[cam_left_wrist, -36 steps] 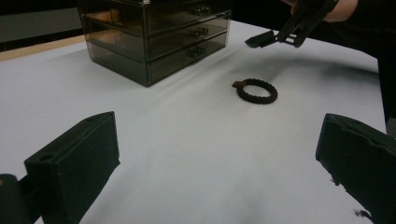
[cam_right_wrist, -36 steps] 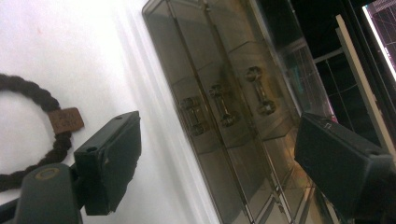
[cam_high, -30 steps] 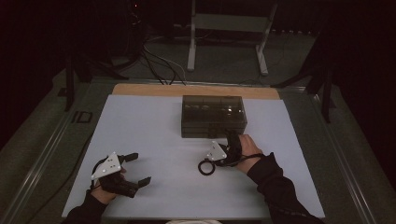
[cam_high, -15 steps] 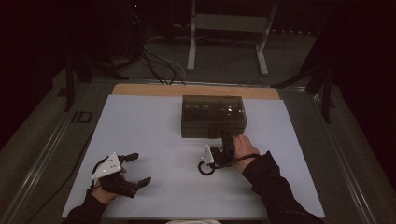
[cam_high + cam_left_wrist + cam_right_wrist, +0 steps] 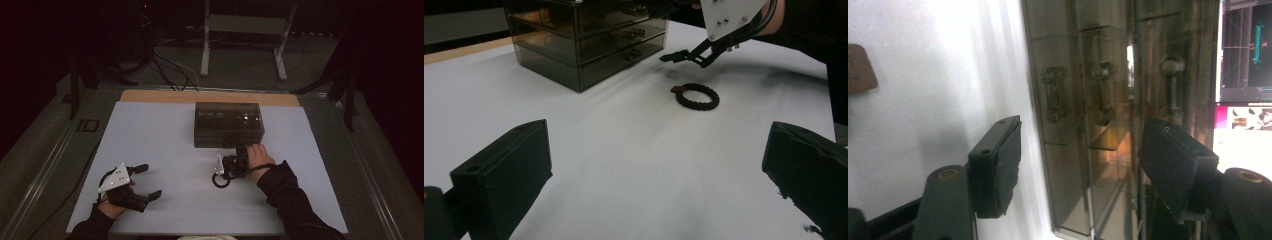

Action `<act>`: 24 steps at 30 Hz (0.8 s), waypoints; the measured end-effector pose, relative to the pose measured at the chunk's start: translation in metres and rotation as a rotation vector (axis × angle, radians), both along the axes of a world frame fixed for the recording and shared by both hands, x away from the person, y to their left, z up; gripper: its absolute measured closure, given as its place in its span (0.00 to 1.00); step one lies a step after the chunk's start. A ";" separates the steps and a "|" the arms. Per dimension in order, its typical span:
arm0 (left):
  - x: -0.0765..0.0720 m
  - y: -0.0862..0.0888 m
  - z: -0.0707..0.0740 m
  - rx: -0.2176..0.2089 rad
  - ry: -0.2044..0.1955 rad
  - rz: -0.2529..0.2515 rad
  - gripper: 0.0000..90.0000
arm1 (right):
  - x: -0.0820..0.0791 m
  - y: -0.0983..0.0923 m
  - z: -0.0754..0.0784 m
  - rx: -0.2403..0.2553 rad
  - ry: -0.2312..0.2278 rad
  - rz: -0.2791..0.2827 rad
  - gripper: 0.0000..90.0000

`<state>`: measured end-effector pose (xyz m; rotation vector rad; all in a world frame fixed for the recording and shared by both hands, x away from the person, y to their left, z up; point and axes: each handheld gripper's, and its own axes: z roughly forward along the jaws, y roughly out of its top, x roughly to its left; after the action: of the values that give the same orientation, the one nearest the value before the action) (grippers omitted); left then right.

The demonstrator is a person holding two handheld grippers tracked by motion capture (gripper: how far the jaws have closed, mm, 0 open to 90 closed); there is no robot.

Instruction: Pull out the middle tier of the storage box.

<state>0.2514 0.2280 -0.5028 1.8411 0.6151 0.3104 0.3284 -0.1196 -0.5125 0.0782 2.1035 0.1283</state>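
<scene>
Drawer box (image 5: 228,125) just ahead of right gripper's (image 5: 239,151) closing, still-parted, empty fingers.

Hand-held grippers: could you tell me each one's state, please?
Left hand-held gripper: open, holding nothing.
Right hand-held gripper: open, jaws just closing, at the drawer box.

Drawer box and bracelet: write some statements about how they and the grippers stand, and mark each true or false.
1. The bracelet lies flat on the white table. True.
2. The left gripper holds the bracelet. False: its jaws are open on nothing.
3. The right gripper faces the drawer box front, its handles close ahead. True.
4. A drawer of the box stands pulled out. False: all are shut.
5. The right gripper's jaws are clamped shut. False: they have just been closing, with a gap left.
</scene>
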 end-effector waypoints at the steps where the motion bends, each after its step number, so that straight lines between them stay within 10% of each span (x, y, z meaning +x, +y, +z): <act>1: 0.000 0.000 0.000 0.000 0.000 0.000 0.01 | 0.000 0.000 -0.002 0.000 -0.019 0.014 0.47; 12: 0.000 0.000 0.000 0.007 -0.002 0.000 0.01 | 0.006 0.000 -0.009 -0.038 -0.116 0.003 0.73; 24: 0.000 0.000 0.000 0.007 -0.002 0.001 0.01 | 0.016 0.002 -0.012 -0.086 -0.126 -0.008 0.85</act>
<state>0.2512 0.2276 -0.5030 1.8467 0.6142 0.3157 0.3441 -0.1176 -0.5250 0.0264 1.9804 0.0372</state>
